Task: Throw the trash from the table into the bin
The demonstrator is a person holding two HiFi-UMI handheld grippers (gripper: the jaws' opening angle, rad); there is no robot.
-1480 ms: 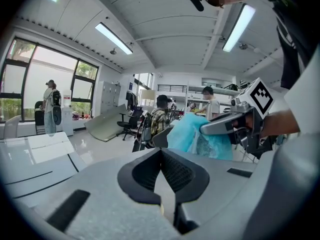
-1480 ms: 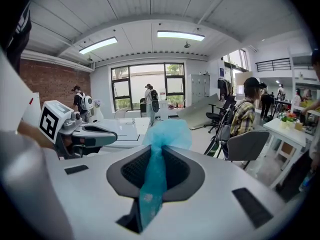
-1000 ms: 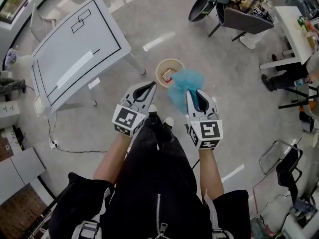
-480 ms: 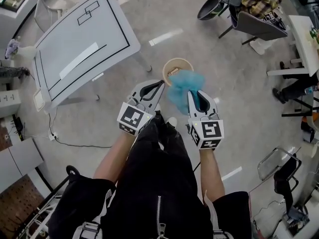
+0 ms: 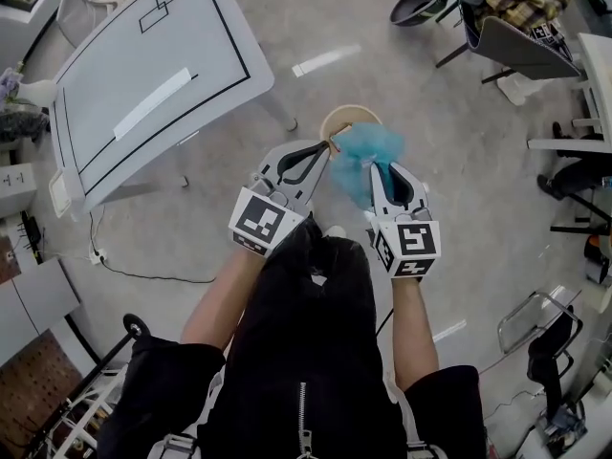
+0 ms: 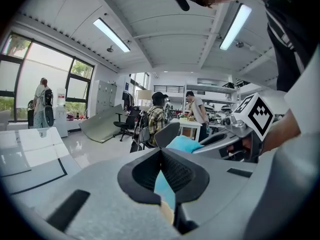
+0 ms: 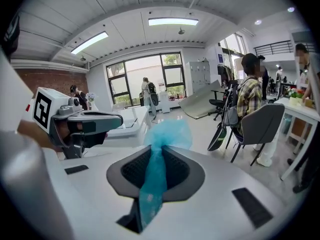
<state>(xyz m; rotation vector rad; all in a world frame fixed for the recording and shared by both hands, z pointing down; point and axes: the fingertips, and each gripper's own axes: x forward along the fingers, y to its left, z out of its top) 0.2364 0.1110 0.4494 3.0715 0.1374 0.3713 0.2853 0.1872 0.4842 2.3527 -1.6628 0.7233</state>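
In the head view my right gripper (image 5: 375, 166) is shut on a crumpled pale-blue piece of trash (image 5: 364, 149), which bulges out past its tips. The right gripper view shows the blue trash (image 7: 166, 132) pinched between the jaws of the right gripper (image 7: 158, 149) and trailing down through the gap. A round beige bin (image 5: 338, 115) stands on the floor just beyond, partly hidden by the trash. My left gripper (image 5: 328, 145) hangs close beside it on the left with its tips together and nothing held. In the left gripper view the left gripper (image 6: 161, 150) has the blue trash (image 6: 183, 144) just behind it.
A white table (image 5: 143, 75) with black lines stands at the upper left, one leg near the bin. Grey chairs (image 5: 516, 38) and a white desk (image 5: 593, 65) are at the upper right. A cable (image 5: 143, 277) lies on the floor at the left. People sit and stand in the background.
Both grippers have sunk and moved toward the bin. The blue trash now covers part of the bin's near rim in the head view. Both grips are unchanged.
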